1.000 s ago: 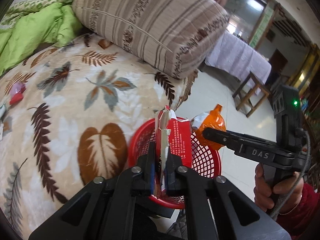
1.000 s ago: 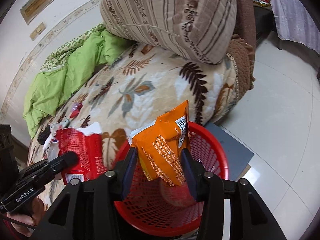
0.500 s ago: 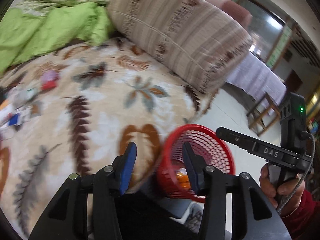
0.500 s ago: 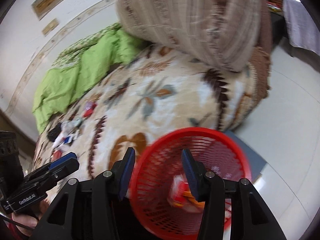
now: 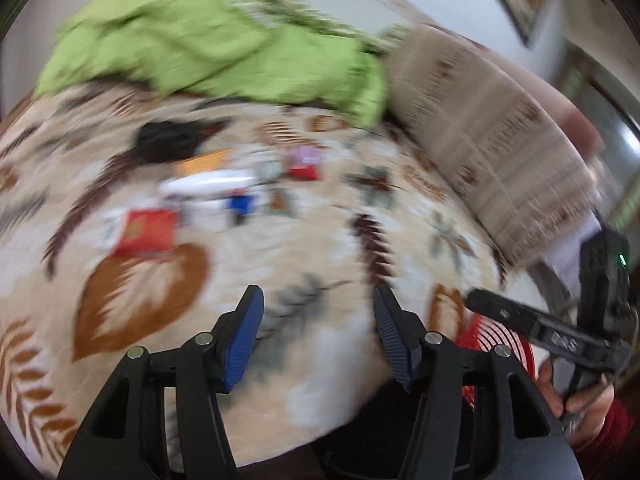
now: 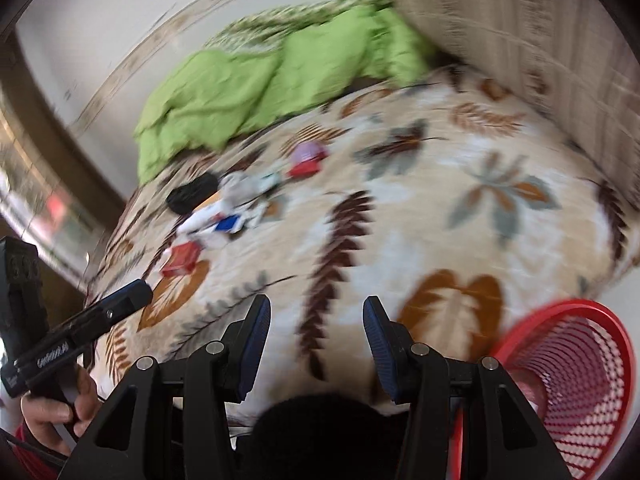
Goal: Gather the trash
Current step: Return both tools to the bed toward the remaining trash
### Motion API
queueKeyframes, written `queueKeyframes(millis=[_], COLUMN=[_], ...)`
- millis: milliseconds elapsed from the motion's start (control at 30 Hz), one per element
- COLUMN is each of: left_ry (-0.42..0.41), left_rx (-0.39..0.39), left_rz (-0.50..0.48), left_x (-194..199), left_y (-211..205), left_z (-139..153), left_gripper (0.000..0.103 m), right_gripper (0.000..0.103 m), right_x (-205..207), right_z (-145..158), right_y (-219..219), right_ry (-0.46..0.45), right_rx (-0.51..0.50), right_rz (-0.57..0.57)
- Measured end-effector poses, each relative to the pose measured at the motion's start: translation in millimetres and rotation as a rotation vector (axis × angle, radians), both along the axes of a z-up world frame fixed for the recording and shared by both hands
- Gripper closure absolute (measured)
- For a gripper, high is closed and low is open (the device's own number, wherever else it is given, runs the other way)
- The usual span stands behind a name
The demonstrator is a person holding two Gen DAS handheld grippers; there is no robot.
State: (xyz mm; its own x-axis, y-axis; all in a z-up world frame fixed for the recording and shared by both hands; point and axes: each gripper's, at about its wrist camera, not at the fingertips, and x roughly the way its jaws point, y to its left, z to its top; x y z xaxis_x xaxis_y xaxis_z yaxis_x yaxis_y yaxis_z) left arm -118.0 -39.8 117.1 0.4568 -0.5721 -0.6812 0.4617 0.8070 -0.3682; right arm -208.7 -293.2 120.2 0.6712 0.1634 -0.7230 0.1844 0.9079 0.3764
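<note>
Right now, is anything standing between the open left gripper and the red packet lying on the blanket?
Nothing visible does. Only bare blanket lies between the left gripper and the red packet; the frames are blurred.

Baskets: I count one red basket [image 6: 568, 380].
Pillows: one striped pillow [image 5: 492, 148].
Wrappers: several, too blurred for me to count.

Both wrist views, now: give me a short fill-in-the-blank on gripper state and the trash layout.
1. Both the left gripper and the right gripper are ____.
2. The mesh basket is coloured ____.
3. The leftover wrappers lie on the ____-patterned blanket.
4. The rumpled quilt is ____.

Missing: open; red; leaf; green
</note>
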Motion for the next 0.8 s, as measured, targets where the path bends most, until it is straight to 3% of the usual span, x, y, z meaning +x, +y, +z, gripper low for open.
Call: queueKeyframes(millis=[200, 367, 533, 800], left_ry=[0.214, 0.321, 0.334, 0.293], left_rx=[-0.133, -0.255, -0.273, -0.227], left_rz=[0.274, 0.401, 0.488, 0.592], left_x=[41, 67, 92, 134], left_y=[75, 92, 90, 77], left_z=[-36, -64, -79, -101], left_gripper=[0.047, 0.048, 0.049, 0.055], right_gripper=[0.052, 0.052, 0.052, 0.052], right_x=[22, 24, 23, 26], right_z=[-2, -7, -9, -17], right_y=[36, 38, 30, 20], right_ry=[-0.003, 0.003, 0.007, 0.012], right_rx=[-0.024, -0.025, -0.027, -0.012], right_rz=[0.09, 0.091, 0.072, 0.06])
